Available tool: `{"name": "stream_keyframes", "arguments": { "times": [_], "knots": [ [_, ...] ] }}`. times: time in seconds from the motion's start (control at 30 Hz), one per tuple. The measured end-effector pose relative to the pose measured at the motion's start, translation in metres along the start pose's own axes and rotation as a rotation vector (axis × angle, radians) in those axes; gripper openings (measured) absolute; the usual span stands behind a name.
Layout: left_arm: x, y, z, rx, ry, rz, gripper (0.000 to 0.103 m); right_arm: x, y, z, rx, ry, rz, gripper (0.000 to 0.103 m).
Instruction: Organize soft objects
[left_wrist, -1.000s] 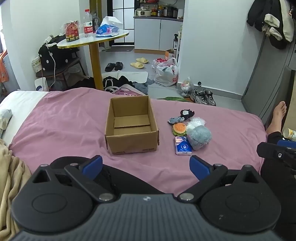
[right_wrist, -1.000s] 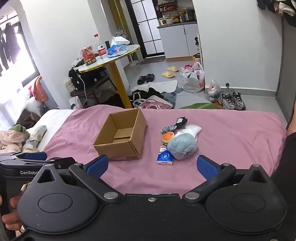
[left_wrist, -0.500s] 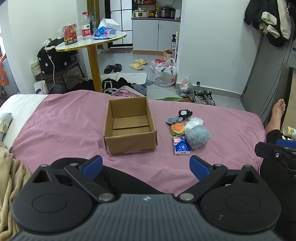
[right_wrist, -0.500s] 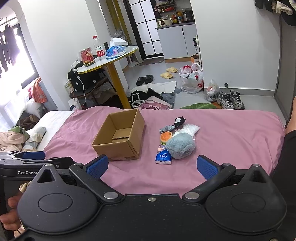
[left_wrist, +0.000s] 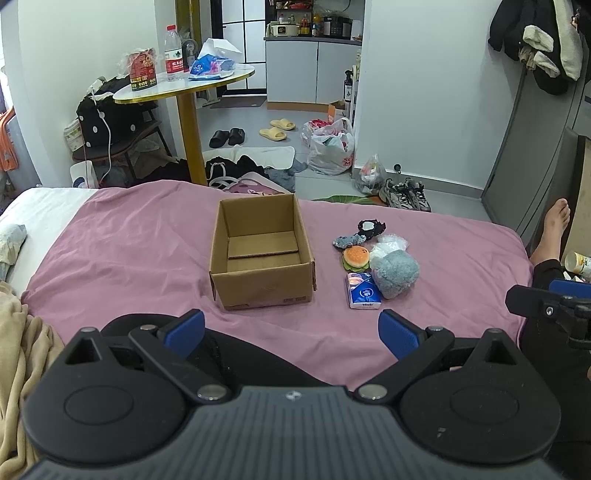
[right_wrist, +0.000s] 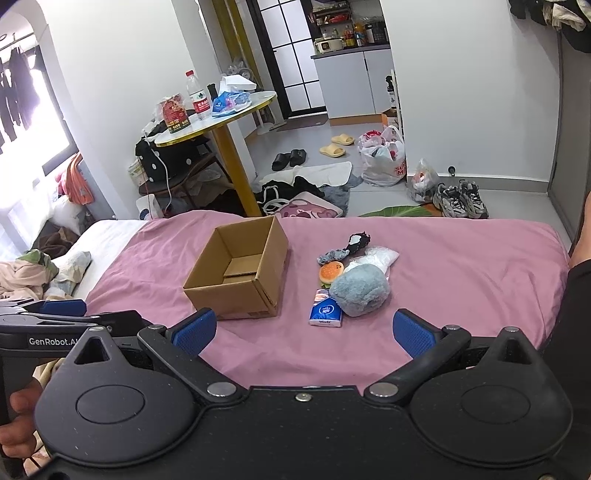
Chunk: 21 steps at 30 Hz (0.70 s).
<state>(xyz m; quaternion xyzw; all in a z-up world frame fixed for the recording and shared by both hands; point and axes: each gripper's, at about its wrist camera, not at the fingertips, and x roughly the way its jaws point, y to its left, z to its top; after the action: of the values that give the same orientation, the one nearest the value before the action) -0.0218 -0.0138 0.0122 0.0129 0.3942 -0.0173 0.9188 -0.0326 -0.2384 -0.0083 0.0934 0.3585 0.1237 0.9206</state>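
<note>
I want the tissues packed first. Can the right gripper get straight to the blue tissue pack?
Probably yes. The right gripper is open, and only bare pink sheet lies between it and the blue tissue pack. The grey plush ball touches the pack's far side.

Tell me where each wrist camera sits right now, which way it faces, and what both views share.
Left wrist: behind the open left gripper, facing across the pink bed at the cardboard box; right gripper and a bare foot show at right.
Right wrist: behind the open right gripper, facing the blue plush; left gripper shows at left.
Shared: box, plush, tissue pack.
</note>
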Motion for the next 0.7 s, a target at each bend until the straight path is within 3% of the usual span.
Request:
{"name": "stream_keyframes", "arguments": {
  "times": [0.7],
  "knots": [
    [-0.0012, 0.0022, -0.001, -0.002, -0.001, -0.003, 0.1, 0.0014, 0.0049, -0.0009, -0.017, 0.002, -0.013, 0.103]
  ]
}}
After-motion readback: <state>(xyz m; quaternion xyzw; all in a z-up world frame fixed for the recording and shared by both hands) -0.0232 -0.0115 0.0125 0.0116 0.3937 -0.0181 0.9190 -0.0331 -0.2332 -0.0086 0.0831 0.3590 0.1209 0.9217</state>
